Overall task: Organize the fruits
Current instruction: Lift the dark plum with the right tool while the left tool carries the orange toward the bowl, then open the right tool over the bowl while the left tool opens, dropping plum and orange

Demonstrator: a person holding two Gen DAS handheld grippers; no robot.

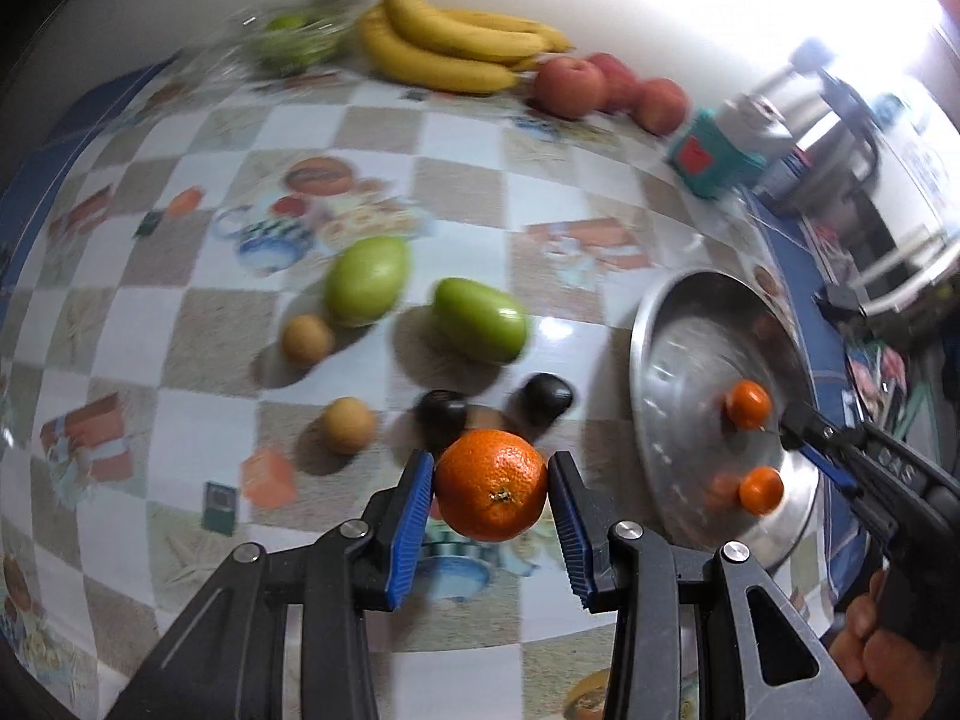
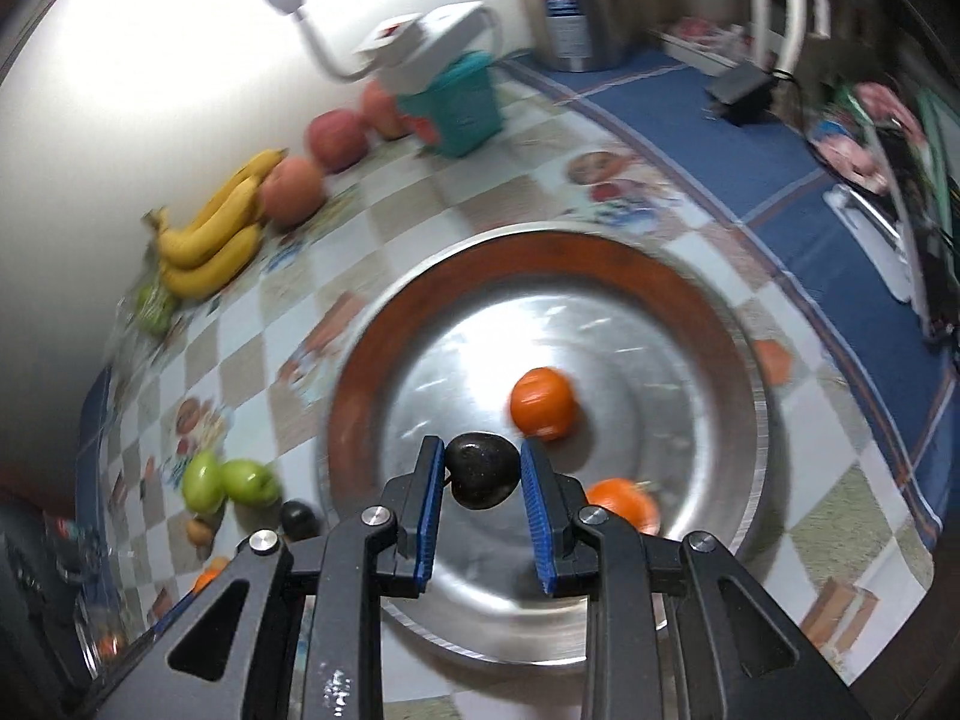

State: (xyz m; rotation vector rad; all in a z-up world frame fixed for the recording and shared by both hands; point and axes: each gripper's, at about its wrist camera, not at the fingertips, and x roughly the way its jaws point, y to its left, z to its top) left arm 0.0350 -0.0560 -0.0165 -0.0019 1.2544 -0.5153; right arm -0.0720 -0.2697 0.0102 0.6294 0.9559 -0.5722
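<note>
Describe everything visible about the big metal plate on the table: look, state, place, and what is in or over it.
The metal plate is round, shiny, steel-looking, with a broad raised rim and flat centre, lying flat on the checked tablecloth near its blue border. Two oranges rest inside it. The right gripper, shut on a dark fruit, hangs over it; whether the fruit touches the plate cannot be told.

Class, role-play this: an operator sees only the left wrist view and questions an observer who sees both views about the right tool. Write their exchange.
Operator: What is the right tool carrying?
Observer: It is shut on a dark fruit.
Operator: Where is it?
Observer: Above the metal bowl's bare floor.
Operator: What else is in the bowl?
Observer: Only two oranges.
</note>
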